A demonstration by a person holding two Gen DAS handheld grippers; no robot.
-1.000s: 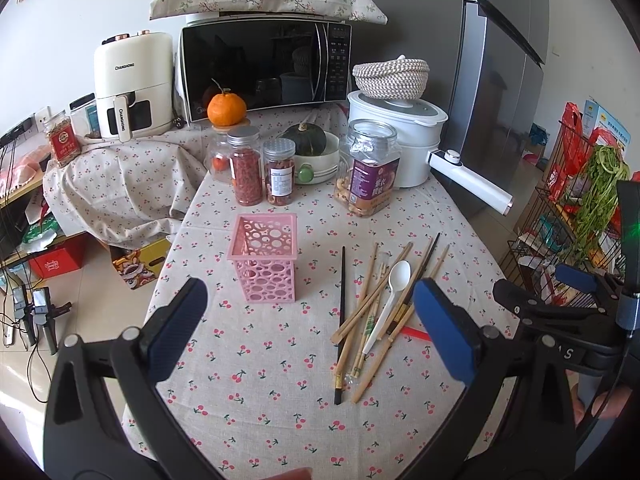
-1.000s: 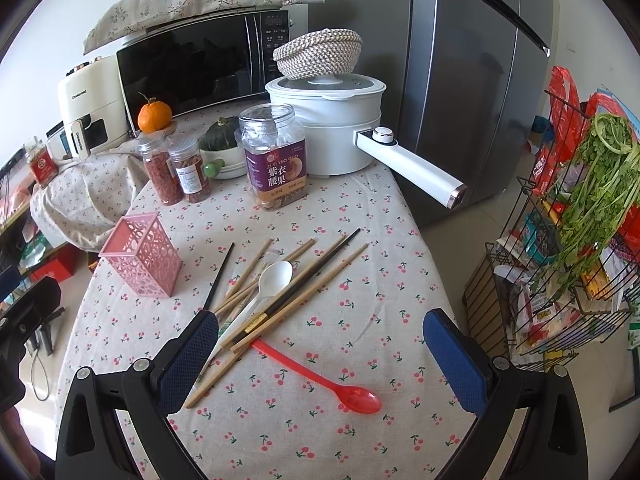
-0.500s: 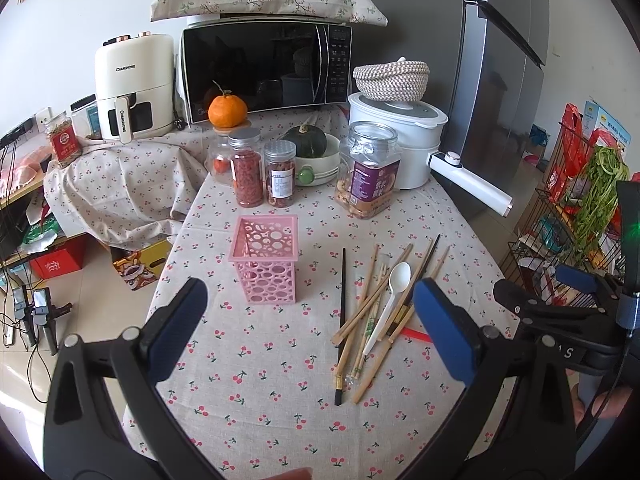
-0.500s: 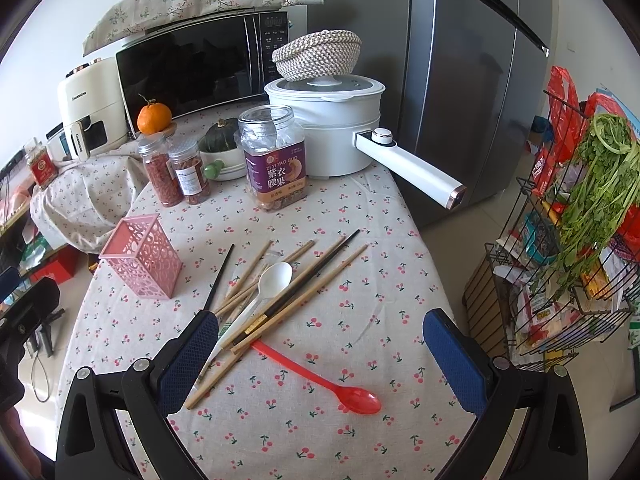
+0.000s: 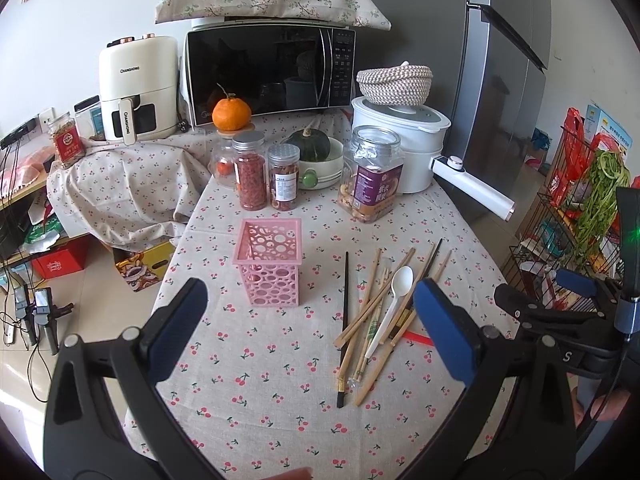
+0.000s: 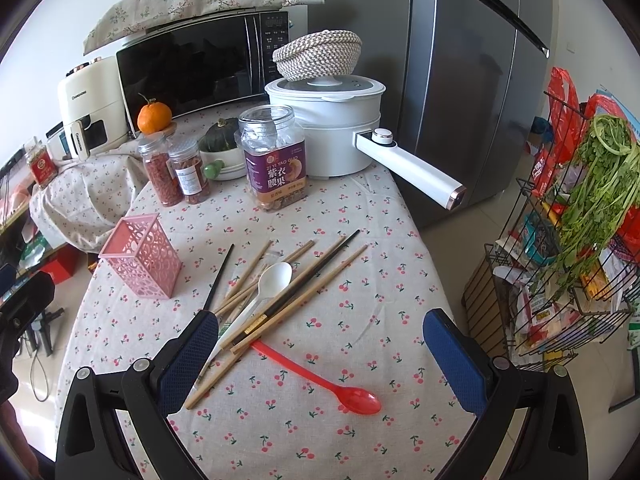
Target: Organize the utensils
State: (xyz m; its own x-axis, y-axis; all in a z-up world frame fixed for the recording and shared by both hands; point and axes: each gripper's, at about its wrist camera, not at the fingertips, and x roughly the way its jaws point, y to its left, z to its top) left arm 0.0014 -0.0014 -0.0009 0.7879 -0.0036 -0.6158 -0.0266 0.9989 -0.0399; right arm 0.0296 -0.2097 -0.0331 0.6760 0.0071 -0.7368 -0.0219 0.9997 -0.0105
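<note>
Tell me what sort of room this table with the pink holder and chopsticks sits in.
Most likely a home kitchen or dining corner: a microwave and an air fryer stand behind the table, a tall grey fridge beside it, and a white electric pot on the cherry-print cloth.

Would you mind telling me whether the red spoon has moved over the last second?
No. The red spoon lies where it did, handle tucked under the chopsticks, right of the pink basket.

At the bench's far edge stand a microwave (image 5: 270,72), an air fryer (image 5: 138,88) and a white electric pot (image 5: 400,144). An orange (image 5: 231,115), two spice jars (image 5: 266,176) and a nut jar (image 5: 372,174) stand before them.
</note>
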